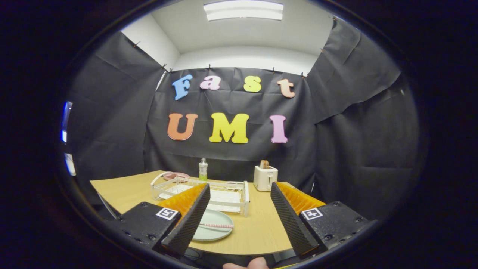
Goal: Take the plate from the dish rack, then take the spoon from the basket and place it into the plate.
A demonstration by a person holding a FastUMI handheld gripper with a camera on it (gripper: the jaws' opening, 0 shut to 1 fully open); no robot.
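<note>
A pale green plate (214,228) lies flat on the wooden table (257,231), just in front of the white dish rack (209,194). A spoon with a pink-and-white patterned handle (216,226) rests across the plate. My gripper (239,218) hangs above the table's near edge with its fingers wide apart and nothing between them. The left finger (190,220) covers the plate's left part. The plate and spoon sit beside that finger, below it.
A white toaster (265,177) with a slice of bread stands at the back of the table, right of the rack. A clear bottle (202,170) stands behind the rack. A pink dish (175,175) lies at the rack's far left. A fingertip (248,264) shows below the gripper.
</note>
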